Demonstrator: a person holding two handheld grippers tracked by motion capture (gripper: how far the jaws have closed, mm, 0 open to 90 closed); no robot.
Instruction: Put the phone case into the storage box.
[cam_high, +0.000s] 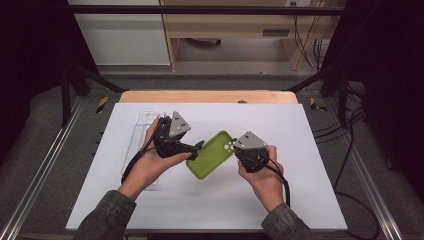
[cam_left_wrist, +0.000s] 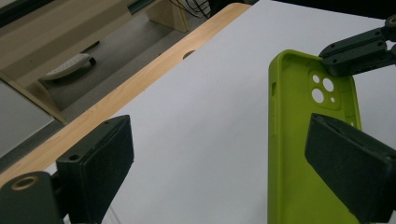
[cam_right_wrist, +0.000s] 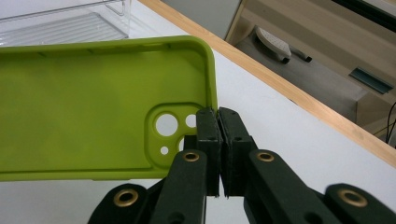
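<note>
White mat (cam_high: 210, 200) (wood-edged table (cam_high: 207, 96)).

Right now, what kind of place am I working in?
Probably a lab recording bench: a white-topped table inside a black metal frame, loose cables on grey carpet, and handheld grippers pinching a green phone case.

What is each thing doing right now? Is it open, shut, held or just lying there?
Green phone case: empty, hollow side showing, pinched at its camera-hole end.
Right gripper: shut on the case's wall.
Left gripper: open, one jaw over the case, not clamping it.
Clear tray: lying on the white mat, partly behind the left hand; contents cannot be told.
White mat: flat on the table.
</note>
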